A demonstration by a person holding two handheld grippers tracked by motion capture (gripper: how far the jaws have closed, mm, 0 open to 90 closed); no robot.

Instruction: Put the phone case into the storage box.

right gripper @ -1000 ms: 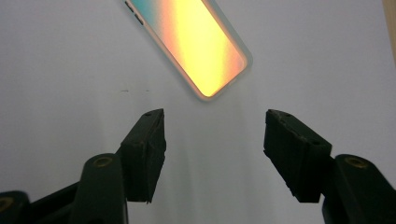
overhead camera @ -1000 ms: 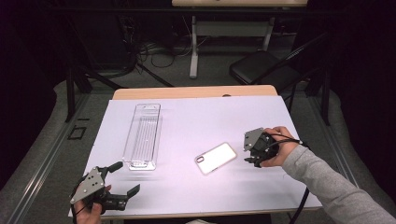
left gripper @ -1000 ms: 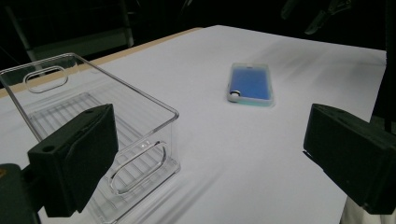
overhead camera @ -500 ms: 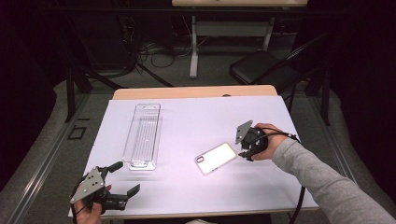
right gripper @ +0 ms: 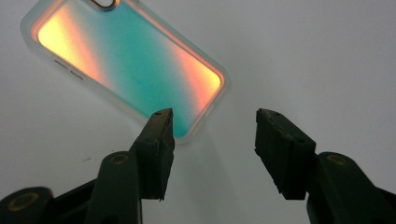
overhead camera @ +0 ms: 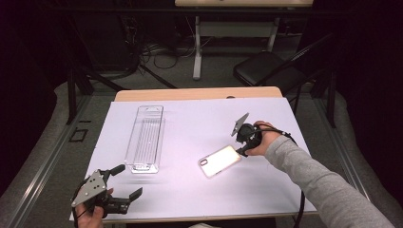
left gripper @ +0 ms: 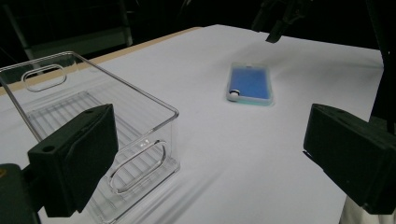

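R gripper: since approx a sec ago I have brought it in from the right edge of the worktop toward the phone case, slightly lower. It now sits at the case's right-hand end. Jaws have just been closing but remain apart; in the right gripper view one jaw tip overlaps the case's short end, the other stands off to the side over bare top. No pad contact, so nothing is grasped yet. Judgement: approach is near done; next is alignment across the case, then clamp.

Case lies flat, right of centre, well clear of all worktop edges.

L gripper: unchanged, jaws released, empty, at the near left corner.

Clear bin stands left of centre, lengthwise near-to-far. Open room between bin and case allows an unobstructed carry.
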